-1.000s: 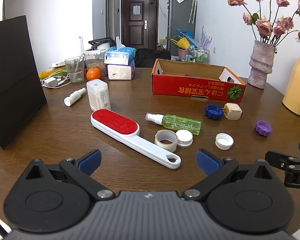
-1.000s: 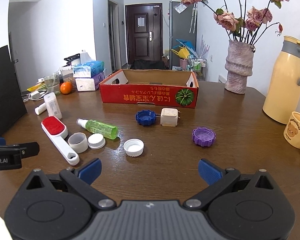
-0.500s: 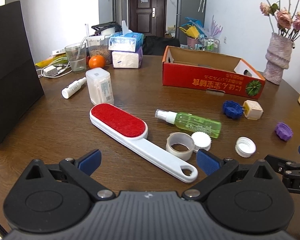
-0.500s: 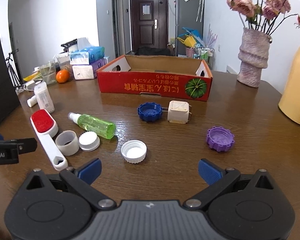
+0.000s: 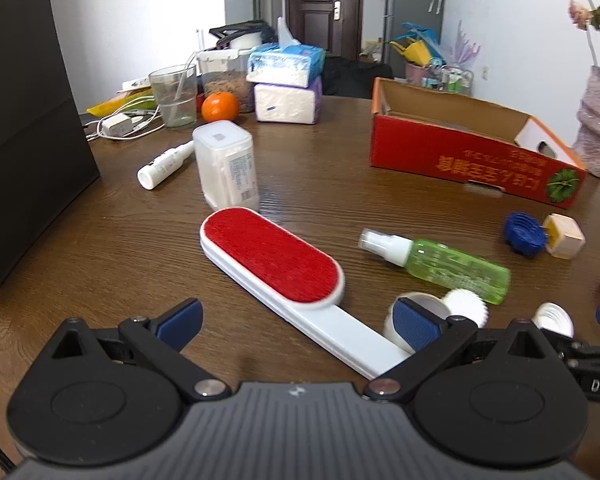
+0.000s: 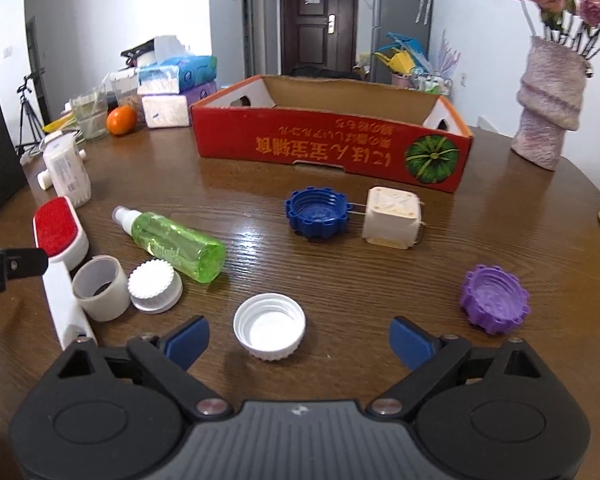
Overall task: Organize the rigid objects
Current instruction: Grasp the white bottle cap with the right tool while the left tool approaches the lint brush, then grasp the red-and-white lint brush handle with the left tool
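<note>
Here the red cardboard box (image 6: pixel 332 148) stands open at the far side of the wooden table (image 6: pixel 380 280), well apart from the lint brush (image 5: pixel 276 268) whose white handle lies between the left gripper (image 5: pixel 296 320)'s spread jaws — untouched. Smallest, the white cap (image 6: pixel 269 326) sits open-side up between the right gripper (image 6: pixel 298 336)'s jaws, which have just been closing yet stand apart, clear of it.

Left gripper (image 5: pixel 296 316): jaws spread wide, blue pads facing each other, tilted down toward the surface; nothing pressed between the fingers. Its black finger tip enters the right wrist view at the left edge.

Right gripper (image 6: pixel 298 338): jaws wide apart but have just been closing slightly; nothing gripped between the pads. Tilted down likewise. Its finger shows at the right edge of the left wrist view.
</note>
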### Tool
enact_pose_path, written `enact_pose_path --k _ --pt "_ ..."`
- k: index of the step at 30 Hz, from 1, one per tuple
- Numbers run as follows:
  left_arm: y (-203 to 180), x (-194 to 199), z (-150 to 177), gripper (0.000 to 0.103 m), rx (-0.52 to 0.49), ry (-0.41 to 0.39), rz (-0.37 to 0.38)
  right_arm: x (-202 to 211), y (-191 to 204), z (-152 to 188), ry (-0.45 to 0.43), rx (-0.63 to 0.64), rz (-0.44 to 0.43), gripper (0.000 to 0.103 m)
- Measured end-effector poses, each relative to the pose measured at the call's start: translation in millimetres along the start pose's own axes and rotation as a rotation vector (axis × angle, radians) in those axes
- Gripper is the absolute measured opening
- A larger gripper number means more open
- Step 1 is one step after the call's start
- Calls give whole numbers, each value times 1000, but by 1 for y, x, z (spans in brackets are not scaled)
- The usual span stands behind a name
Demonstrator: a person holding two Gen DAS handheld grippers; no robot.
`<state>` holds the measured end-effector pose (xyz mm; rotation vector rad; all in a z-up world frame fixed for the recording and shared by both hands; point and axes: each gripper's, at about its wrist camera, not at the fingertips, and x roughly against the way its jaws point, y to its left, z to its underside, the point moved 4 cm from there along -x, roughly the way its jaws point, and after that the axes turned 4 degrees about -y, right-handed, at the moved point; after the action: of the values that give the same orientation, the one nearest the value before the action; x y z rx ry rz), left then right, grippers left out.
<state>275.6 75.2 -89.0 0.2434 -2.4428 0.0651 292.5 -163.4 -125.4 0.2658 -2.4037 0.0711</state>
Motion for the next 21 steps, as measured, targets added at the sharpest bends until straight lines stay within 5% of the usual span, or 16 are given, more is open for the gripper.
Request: enact_pose_path --k 3,11,21 --pt "6 -11 -5 103 17 13 -24 -12 4 -1 14 21 -20 93" --pt "10 -31 -14 103 53 30 -72 -18 -2 -2 -26 7 -47 40" --pt "11 -61 -21 103 155 53 -171 -20 -17 -4 -81 -56 -29 40"
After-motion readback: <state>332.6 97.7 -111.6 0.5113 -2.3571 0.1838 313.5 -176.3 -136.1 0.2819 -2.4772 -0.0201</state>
